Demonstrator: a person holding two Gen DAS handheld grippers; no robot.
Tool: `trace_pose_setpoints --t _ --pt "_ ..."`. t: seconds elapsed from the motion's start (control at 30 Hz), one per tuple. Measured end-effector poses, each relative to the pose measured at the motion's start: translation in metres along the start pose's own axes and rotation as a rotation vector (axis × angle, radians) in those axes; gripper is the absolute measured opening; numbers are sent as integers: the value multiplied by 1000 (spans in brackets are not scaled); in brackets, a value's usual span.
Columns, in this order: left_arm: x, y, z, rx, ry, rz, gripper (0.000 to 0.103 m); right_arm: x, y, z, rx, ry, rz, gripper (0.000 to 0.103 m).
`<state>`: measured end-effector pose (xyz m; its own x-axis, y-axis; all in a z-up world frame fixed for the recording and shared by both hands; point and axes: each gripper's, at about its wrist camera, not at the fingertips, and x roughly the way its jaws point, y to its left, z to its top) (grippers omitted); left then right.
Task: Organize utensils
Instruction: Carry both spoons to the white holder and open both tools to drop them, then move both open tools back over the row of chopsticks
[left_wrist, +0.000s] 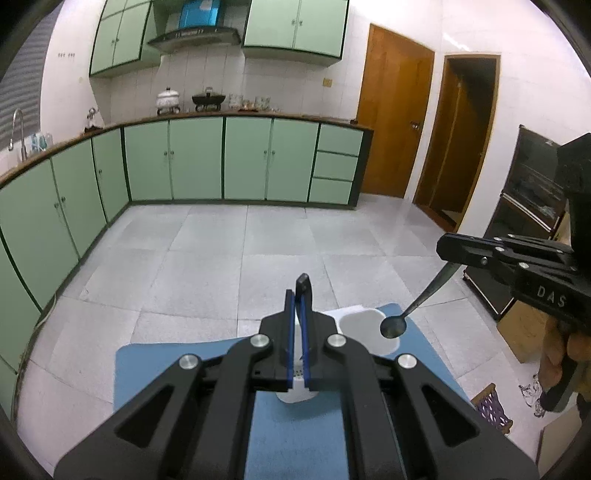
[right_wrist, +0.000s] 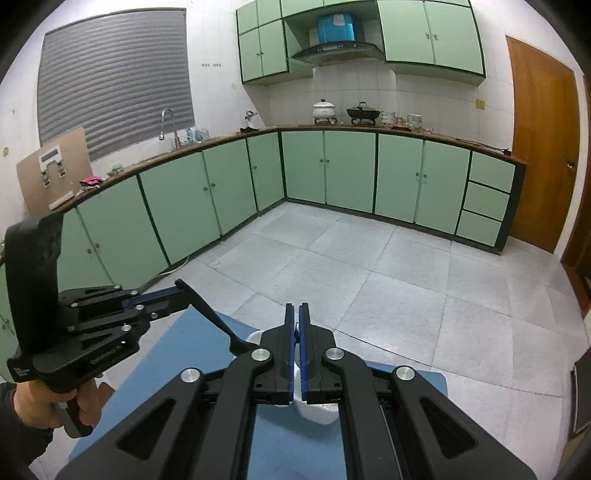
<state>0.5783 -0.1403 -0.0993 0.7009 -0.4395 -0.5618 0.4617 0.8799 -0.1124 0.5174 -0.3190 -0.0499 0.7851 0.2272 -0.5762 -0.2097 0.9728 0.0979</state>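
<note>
My left gripper is shut on a black utensil handle; in the right wrist view this gripper holds the black utensil slanting down toward a white holder. My right gripper is shut on a metal spoon; in the left wrist view this gripper holds the spoon slanting down, its bowl over the rim of the white utensil holder. The holder stands on a blue mat.
The blue mat covers a table above a grey tiled floor. Green cabinets line the far walls. A black shelf unit and a cardboard box stand at the right.
</note>
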Motion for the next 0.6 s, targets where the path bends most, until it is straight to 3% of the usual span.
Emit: trace_pose_setpoints --t 0.23,0.43,0.47,0.5,0.6 --pt "41 2 -19 21 73 -1 2 46 -16 -31 20 82 -10 2" --pt "41 8 -25 12 94 6 6 47 -17 -39 35 91 -14 7" --pt "38 9 -25 7 94 4 13 41 -15 -38 35 84 -10 8" --pt "33 10 -26 1 92 2 28 37 -15 -39 33 78 -10 10" --pt "7 10 -29 -11 68 11 46 10 -12 -44 27 51 -3 13"
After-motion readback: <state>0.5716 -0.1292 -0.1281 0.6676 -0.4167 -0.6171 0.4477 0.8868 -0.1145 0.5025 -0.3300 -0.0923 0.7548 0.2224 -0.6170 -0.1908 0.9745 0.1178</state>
